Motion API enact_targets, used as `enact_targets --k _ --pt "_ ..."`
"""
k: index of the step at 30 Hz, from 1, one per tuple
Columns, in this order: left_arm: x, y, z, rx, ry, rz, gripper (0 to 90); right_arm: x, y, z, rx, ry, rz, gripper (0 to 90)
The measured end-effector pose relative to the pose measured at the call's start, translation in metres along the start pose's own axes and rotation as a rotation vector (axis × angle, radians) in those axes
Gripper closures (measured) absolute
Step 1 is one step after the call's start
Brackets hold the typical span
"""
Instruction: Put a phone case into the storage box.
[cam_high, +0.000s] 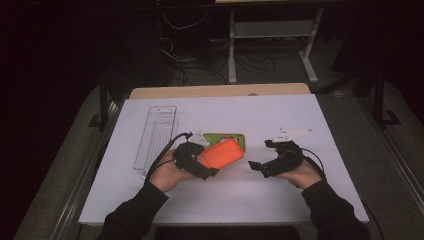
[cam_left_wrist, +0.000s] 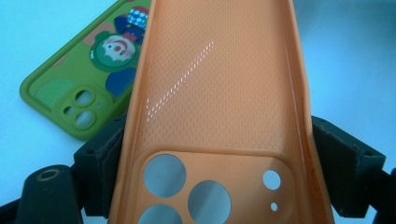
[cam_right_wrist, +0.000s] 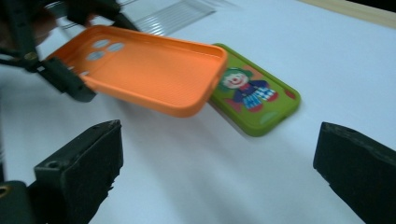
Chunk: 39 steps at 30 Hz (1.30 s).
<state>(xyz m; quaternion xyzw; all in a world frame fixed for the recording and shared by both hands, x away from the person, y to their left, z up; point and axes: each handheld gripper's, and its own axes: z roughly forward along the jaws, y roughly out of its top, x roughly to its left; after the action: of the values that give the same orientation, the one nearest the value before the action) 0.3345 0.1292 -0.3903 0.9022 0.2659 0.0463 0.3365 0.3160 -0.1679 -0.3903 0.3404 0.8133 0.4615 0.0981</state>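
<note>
My left gripper (cam_high: 207, 165) (cam_left_wrist: 219, 154) is shut on an orange phone case (cam_high: 223, 152) (cam_left_wrist: 219, 93) (cam_right_wrist: 149, 70), gripping its camera-hole end across the width and holding it above the table with its hollow side up. Under its far end a green phone case (cam_high: 225, 137) (cam_left_wrist: 88, 74) (cam_right_wrist: 254, 100) with a clown picture lies flat on the white table (cam_high: 260, 195). My right gripper (cam_high: 256, 167) (cam_right_wrist: 219, 163) stands open to the right of both cases, pointing at them, nothing between its jaws.
A clear plastic tray (cam_high: 155, 137) (cam_right_wrist: 173, 16) lies lengthwise at the left of the white sheet. The table's wooden far edge (cam_high: 220, 91) runs behind it. Beyond the table stand a white metal frame (cam_high: 272, 30) and cables on the floor.
</note>
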Motion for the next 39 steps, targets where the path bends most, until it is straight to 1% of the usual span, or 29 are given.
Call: enact_targets --k 1,2,3,5,6,7,8,9,10,11,12,14,15,16,18,21,22,24,27,28,29,30,31,33,35,36,37,38,39 --pt "0.001 0.000 0.000 0.013 0.005 0.012 15.7 0.000 -0.004 0.003 -0.014 -0.014 0.022 0.9" --pt "0.003 0.000 -0.001 0.034 0.011 0.030 15.7 0.000 -0.004 0.003 -0.014 -0.014 0.022 0.9" --pt "0.002 0.000 -0.001 0.030 0.013 0.021 15.7 0.001 -0.005 0.005 -0.018 -0.025 0.029 0.9" --pt "0.003 0.001 0.000 0.027 0.024 0.022 15.6 0.002 -0.008 0.008 -0.041 -0.030 0.050 0.9" --pt "0.003 0.000 0.000 0.025 0.024 0.012 15.6 0.004 -0.009 0.011 -0.038 -0.044 0.039 0.9" --pt "0.003 0.000 0.000 0.028 0.029 0.013 15.6 0.004 -0.009 0.011 -0.038 -0.044 0.039 0.9" --pt "0.004 0.000 0.000 0.034 0.027 0.009 15.6 0.003 -0.010 0.013 -0.038 -0.045 0.027 0.9" --pt "0.003 -0.001 0.000 0.030 0.024 -0.005 15.6 0.003 -0.010 0.014 -0.035 -0.049 0.027 0.9" --pt "0.004 -0.001 0.000 0.029 0.025 -0.001 15.6 0.003 -0.011 0.016 -0.033 -0.047 0.027 0.9" --pt "0.004 -0.002 0.000 0.030 0.023 -0.014 15.6 0.002 -0.011 0.017 -0.031 -0.046 0.026 0.9" --pt "0.005 -0.002 0.000 0.038 0.026 -0.009 15.6 0.003 -0.011 0.020 -0.019 -0.048 0.019 0.9" --pt "0.006 -0.002 0.000 0.032 0.031 -0.006 15.6 0.003 -0.012 0.021 -0.010 -0.048 0.017 0.9" --pt "0.006 -0.002 -0.001 0.033 0.030 -0.022 15.6 0.004 -0.012 0.023 -0.004 -0.051 0.009 0.9" --pt "0.007 -0.002 -0.001 0.027 0.031 -0.021 15.6 0.006 -0.012 0.025 0.008 -0.047 0.012 0.9" --pt "0.008 -0.002 -0.001 0.030 0.033 -0.016 15.6 0.008 -0.012 0.026 0.021 -0.047 0.002 0.9" --pt "0.009 -0.002 -0.002 0.031 0.030 -0.020 15.6 0.010 -0.013 0.028 0.036 -0.063 -0.026 0.9" --pt "0.008 -0.002 -0.002 0.029 0.030 -0.033 15.6 0.012 -0.013 0.028 0.041 -0.073 -0.027 0.9" --pt "0.009 -0.002 -0.002 0.027 0.030 -0.037 15.6 0.013 -0.013 0.029 0.041 -0.081 -0.043 0.9" --pt "0.009 -0.002 -0.002 0.033 0.024 -0.033 15.6 0.017 -0.013 0.030 0.061 -0.109 -0.086 0.9" --pt "0.009 -0.002 -0.002 0.033 0.024 -0.033 15.6 0.017 -0.013 0.030 0.061 -0.109 -0.086 0.9" --pt "0.008 -0.001 -0.001 0.033 0.022 -0.022 15.6 0.018 -0.013 0.031 0.062 -0.118 -0.110 0.9" --pt "0.008 -0.001 -0.001 0.033 0.022 -0.022 15.6 0.018 -0.013 0.031 0.062 -0.118 -0.110 0.9" --pt "0.007 -0.001 -0.001 0.034 0.019 -0.024 15.6 0.019 -0.013 0.031 0.067 -0.125 -0.123 0.9" --pt "0.007 -0.001 -0.002 0.040 0.016 -0.014 15.6 0.020 -0.012 0.031 0.063 -0.148 -0.145 0.9" --pt "0.006 -0.001 -0.002 0.039 0.010 -0.016 15.6 0.020 -0.011 0.031 0.064 -0.165 -0.184 0.9" --pt "0.006 -0.001 -0.002 0.039 0.009 -0.016 15.6 0.023 -0.010 0.030 0.053 -0.174 -0.194 0.9" --pt "0.006 0.000 -0.001 0.043 0.010 -0.014 15.6 0.023 -0.010 0.030 0.053 -0.174 -0.194 0.9" --pt "0.006 0.000 -0.001 0.043 0.014 -0.008 15.6 0.024 -0.010 0.030 0.049 -0.180 -0.205 1.0" --pt "0.006 0.000 -0.001 0.045 0.007 -0.014 15.6 0.025 -0.010 0.029 0.047 -0.191 -0.214 0.9"
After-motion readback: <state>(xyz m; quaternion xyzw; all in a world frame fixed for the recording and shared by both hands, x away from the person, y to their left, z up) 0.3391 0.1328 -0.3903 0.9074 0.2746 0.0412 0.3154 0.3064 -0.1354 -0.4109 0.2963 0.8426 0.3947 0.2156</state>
